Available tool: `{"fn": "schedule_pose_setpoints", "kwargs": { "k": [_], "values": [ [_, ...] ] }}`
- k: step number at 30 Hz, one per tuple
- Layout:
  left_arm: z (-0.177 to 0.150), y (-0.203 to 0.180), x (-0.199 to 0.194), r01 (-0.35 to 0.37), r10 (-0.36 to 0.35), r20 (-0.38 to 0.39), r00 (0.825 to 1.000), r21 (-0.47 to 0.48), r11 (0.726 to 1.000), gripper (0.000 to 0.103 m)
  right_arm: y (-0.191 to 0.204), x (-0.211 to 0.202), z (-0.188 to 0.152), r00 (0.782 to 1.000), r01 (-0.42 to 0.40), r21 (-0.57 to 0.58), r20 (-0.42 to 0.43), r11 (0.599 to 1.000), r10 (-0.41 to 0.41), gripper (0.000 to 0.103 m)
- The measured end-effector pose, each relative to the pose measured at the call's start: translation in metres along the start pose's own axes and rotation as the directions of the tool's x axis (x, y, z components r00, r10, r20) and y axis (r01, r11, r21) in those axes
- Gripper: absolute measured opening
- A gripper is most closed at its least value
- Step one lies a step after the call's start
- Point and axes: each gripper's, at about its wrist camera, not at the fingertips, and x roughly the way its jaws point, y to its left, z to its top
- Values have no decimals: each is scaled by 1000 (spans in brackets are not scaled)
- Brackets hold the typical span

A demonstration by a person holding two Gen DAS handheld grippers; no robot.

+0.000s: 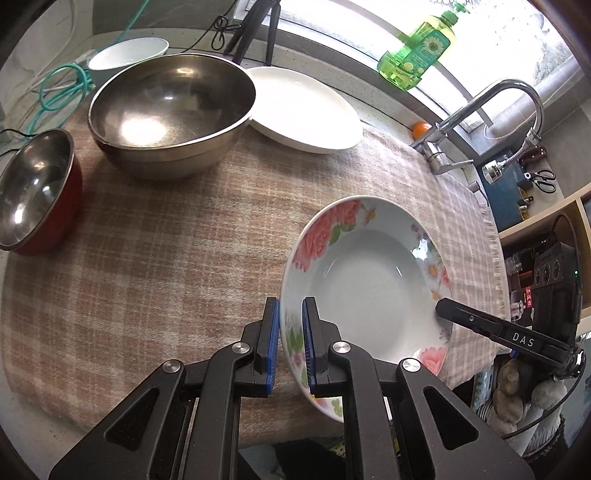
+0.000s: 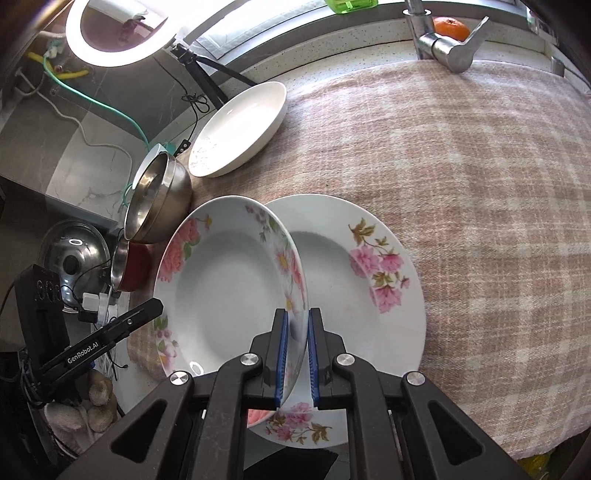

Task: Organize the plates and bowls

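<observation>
Left wrist view: the left gripper (image 1: 289, 339) is clamped on the near rim of a flowered plate (image 1: 369, 280), one blue pad on each face of the rim. The plate is tilted, its far side lower toward the checked cloth (image 1: 166, 258), and I cannot tell whether that edge touches the cloth. On the plate's right side the tip of the right gripper (image 1: 441, 308) meets the rim. Further back on the cloth stands a large steel bowl (image 1: 170, 110), with a red bowl (image 1: 35, 192) to its left (steel inside, red outside) and a plain white plate (image 1: 303, 107) just behind it to the right. A white bowl (image 1: 127, 53) sits behind the steel one. At the back — on the window ledge — a green soap bottle (image 1: 419, 48), and to the right a tap (image 1: 491, 110) with an orange (image 1: 421, 128) beside its base.

In the right wrist view the right gripper (image 2: 295, 354) is likewise clenched on the rim of the same flowered plate (image 2: 225, 280), which leans up on its edge over a second flowered plate (image 2: 369, 288) lying flat on the cloth (image 2: 461, 184). The left gripper (image 2: 155, 308) shows at the plate's far left rim. Beyond lie the steel bowl (image 2: 162, 206), the red bowl (image 2: 133, 266), the white plate (image 2: 240, 125), a pot lid (image 2: 74, 254) off the cloth to the left — and a ring lamp (image 2: 122, 29) at the top
</observation>
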Motion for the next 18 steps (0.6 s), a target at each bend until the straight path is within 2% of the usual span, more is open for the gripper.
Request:
{"fn": "schedule_pose_setpoints", "kwargs": {
  "k": [18],
  "values": [
    [-3, -28, 20, -2, 5, -43, 999, 58, 998, 11, -39, -4, -6, 1000, 23, 56, -6, 998, -23, 10]
  ]
}}
